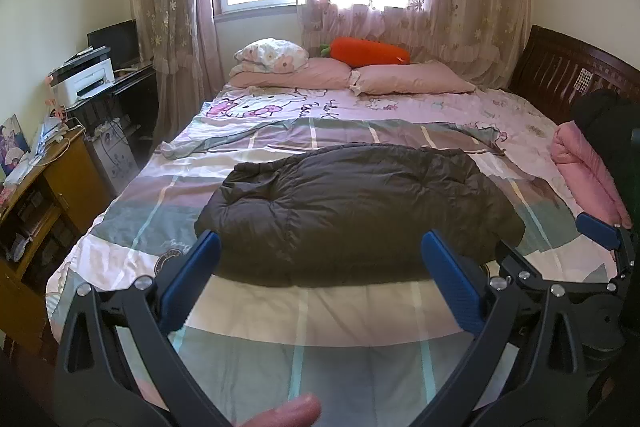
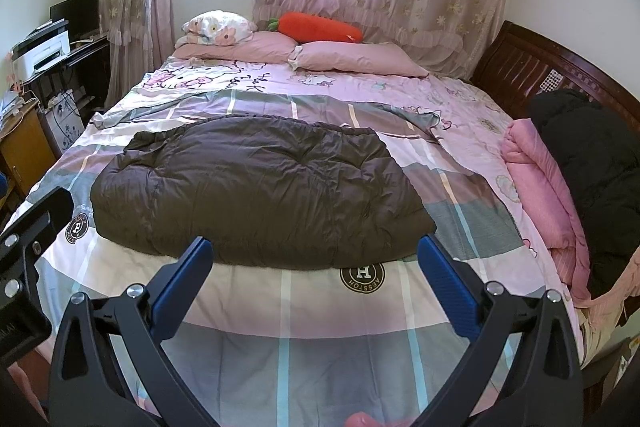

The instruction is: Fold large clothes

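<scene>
Ahead of both your wide-open, empty grippers, left (image 1: 320, 247) and right (image 2: 316, 255), the dark brown puffy quilted jacket (image 2: 256, 183) lies crosswise on the bed (image 2: 304, 311).

Left tool (image 1: 320, 247), right tool (image 2: 316, 253): black frames, blue ribbed pads, silver screws; bare fingertip (image 1: 288, 413).

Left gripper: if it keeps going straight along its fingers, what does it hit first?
Most likely the dark brown puffy quilted jacket lying on the plaid bedsheet. The left gripper is open, its line aimed at the jacket's near edge. Depth is unclear; a lower path would meet the sheet first.
</scene>
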Action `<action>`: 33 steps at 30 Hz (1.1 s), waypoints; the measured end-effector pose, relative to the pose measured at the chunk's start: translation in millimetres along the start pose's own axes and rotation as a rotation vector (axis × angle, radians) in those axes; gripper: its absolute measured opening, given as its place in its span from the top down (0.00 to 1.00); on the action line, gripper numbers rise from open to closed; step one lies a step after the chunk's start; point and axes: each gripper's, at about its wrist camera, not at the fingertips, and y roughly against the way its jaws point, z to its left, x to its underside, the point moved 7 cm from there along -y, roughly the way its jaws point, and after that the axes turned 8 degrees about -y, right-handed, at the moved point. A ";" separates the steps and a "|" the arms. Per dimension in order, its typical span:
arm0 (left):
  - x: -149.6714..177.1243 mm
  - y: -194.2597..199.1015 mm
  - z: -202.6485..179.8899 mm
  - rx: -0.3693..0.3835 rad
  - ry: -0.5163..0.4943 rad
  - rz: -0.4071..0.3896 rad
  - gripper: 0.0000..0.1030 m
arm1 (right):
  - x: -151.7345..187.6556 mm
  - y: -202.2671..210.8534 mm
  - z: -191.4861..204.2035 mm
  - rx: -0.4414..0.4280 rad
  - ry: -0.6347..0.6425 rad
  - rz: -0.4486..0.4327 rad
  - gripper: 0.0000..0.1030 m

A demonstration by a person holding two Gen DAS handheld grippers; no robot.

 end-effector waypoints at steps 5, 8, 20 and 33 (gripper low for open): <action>2.8 -0.1 1.5 0.006 -0.004 0.000 0.02 | 1.0 -0.4 -1.7 -0.002 0.004 0.002 0.01; 2.8 -0.7 3.9 0.016 0.008 0.003 0.02 | 0.6 -0.7 -1.4 -0.003 0.005 0.002 0.01; 2.4 -5.8 7.4 0.017 0.008 0.024 0.02 | -0.7 -1.4 -0.1 -0.004 0.009 0.004 0.01; 3.8 -8.8 5.1 0.030 -0.002 0.036 0.02 | 2.5 -0.5 -4.6 -0.005 0.015 0.008 0.01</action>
